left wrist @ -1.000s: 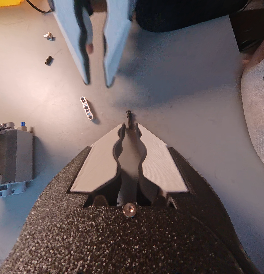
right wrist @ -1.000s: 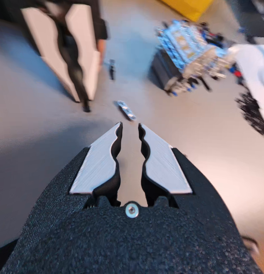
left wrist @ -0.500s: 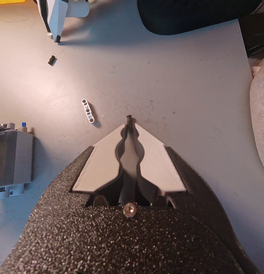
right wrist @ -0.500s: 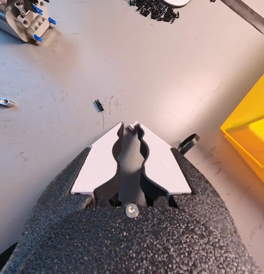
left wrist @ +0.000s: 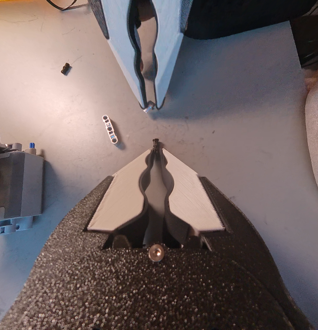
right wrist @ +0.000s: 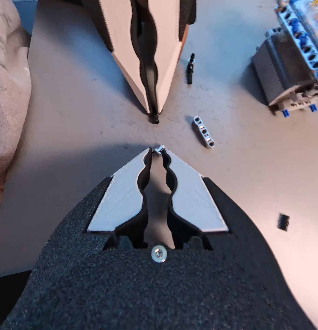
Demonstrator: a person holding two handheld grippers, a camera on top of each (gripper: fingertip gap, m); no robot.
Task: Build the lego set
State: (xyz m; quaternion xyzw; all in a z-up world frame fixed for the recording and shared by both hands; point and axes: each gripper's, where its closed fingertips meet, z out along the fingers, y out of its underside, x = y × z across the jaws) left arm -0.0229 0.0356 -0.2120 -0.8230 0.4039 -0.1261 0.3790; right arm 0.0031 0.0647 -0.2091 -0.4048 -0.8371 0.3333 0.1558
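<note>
My left gripper [left wrist: 156, 149] is shut on a thin black pin [left wrist: 156, 143] that sticks out past its tips, low over the grey table [left wrist: 235, 125]. My right gripper [right wrist: 156, 150] is shut on a small silver-grey stud [right wrist: 159, 149], held crosswise at its tips. The two grippers point at each other, tip to tip, a short gap apart. The right gripper [left wrist: 151, 106] with the stud [left wrist: 148, 109] shows in the left wrist view. The left gripper [right wrist: 154, 112] with the pin [right wrist: 155, 120] shows in the right wrist view.
A short grey beam with holes [left wrist: 110, 129] [right wrist: 203, 131] lies beside the gap. A grey brick-built model with blue pins [left wrist: 17, 185] [right wrist: 288, 71] stands to one side. A loose black pin [right wrist: 190, 68] and a small black piece [left wrist: 66, 68] [right wrist: 283, 222] lie on the table. Light cloth [right wrist: 8, 80] lies at the edge. My right fingertips sit around 5 centimeters from my left ones. My right gripper's tips are some 15 centimeters from the small black piece [left wrist: 66, 68]. It turns up in the right wrist view [right wrist: 282, 220] as well.
My left gripper closed on the black pin. My right gripper swung away to the silver-grey stud, shut on it, and came back facing the left gripper.
</note>
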